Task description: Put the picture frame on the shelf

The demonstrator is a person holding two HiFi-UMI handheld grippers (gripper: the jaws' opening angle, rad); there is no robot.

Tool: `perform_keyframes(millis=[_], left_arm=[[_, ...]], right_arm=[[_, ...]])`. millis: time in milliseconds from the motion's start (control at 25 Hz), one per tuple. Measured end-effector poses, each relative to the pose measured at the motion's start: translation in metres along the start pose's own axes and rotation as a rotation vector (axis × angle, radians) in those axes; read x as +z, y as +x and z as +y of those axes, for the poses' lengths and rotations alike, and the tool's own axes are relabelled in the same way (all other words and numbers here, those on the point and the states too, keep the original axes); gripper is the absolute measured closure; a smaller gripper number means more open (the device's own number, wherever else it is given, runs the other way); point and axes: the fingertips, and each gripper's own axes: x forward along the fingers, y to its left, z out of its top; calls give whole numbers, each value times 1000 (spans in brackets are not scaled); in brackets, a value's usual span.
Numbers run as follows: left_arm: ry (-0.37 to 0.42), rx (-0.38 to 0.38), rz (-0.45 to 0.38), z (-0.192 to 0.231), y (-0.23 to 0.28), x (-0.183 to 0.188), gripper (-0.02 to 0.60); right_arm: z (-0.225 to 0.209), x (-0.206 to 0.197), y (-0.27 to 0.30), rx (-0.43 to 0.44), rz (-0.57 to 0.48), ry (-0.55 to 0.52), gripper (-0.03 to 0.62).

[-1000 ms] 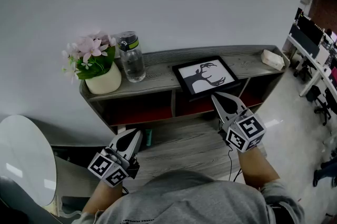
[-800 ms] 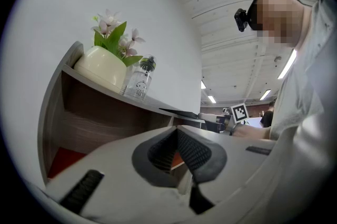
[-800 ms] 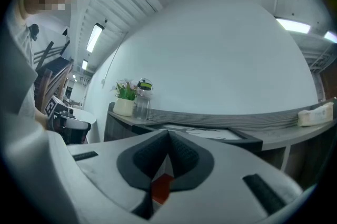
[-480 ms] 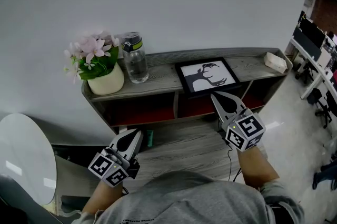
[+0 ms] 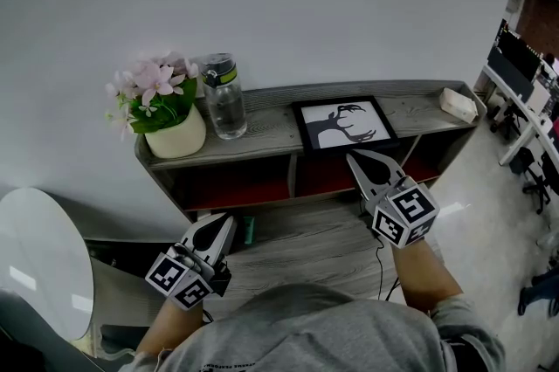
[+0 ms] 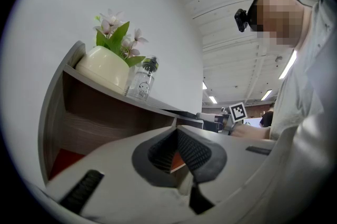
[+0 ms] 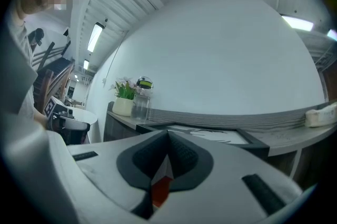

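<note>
The black picture frame [image 5: 342, 123] with a black-and-white deer print lies flat on the top board of the grey wooden shelf [image 5: 262, 127]. My right gripper [image 5: 351, 156] is shut with nothing in it, its tip right at the frame's near edge. In the right gripper view the frame [image 7: 210, 134] lies just past the closed jaws [image 7: 168, 136]. Low at the left, in front of the shelf's lower compartment, my left gripper [image 5: 229, 223] is shut and empty; its closed jaws [image 6: 176, 131] show in the left gripper view.
On the shelf top's left end stand a cream pot of pink flowers [image 5: 173, 133] and a clear water bottle [image 5: 223, 99]. A small white object [image 5: 458, 104] lies at the right end. A round white table [image 5: 39, 261] is at the lower left; office desks and chairs are at the far right.
The picture frame has slid back on the shelf top and no longer overhangs its front edge. My right gripper stays at its near edge. The left gripper has not moved.
</note>
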Motion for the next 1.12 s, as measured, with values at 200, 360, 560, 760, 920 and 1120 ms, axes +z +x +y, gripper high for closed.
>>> perform_keyframes(millis=[200,360,560,760,920,1120], left_arm=[[-3,-14,-2,-3,4,-1,554],[-5,-28,-5,-7,6,-2,554],[-8,-47,-2,-9,4,-4,554],[-30,-81,4,-8,7,-12,554],[-60,-96,28,-7,9,-33,554],[-79,-92,70,-18,22,-64,554]], right_arm=[[-1,-3,0,4,2,8,595],[1,0,-2,13,-8,8,595],[9,8,-16,44,-38,4,594],[15,7,-34,92,-44,-6,592],[14,-26,-47,116,20,45,592],[10,-75,-65,128,85,93,592]])
